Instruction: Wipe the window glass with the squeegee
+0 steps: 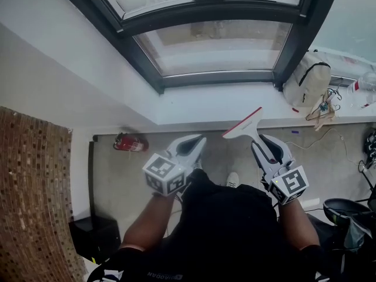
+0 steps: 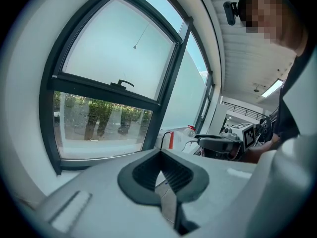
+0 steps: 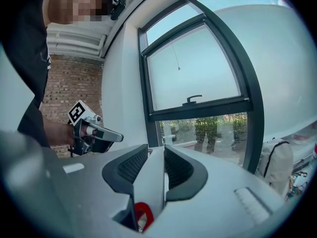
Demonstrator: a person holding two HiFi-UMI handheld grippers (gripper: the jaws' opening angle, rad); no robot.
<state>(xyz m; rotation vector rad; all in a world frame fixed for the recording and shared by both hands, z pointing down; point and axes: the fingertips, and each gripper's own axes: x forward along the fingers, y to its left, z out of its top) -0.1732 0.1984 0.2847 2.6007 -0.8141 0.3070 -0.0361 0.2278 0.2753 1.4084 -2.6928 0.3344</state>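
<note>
Holding the squeegee clamped in the right hand-held gripper, left hand-held gripper closed on nothing, near the window glass, wiping not yet begun.

**A workroom beside a big window**

A dark-framed window over a deep white sill, a brick wall, a red fire extinguisher on the floor, 1 backpack and loose cables suggest an office or lab.
</note>
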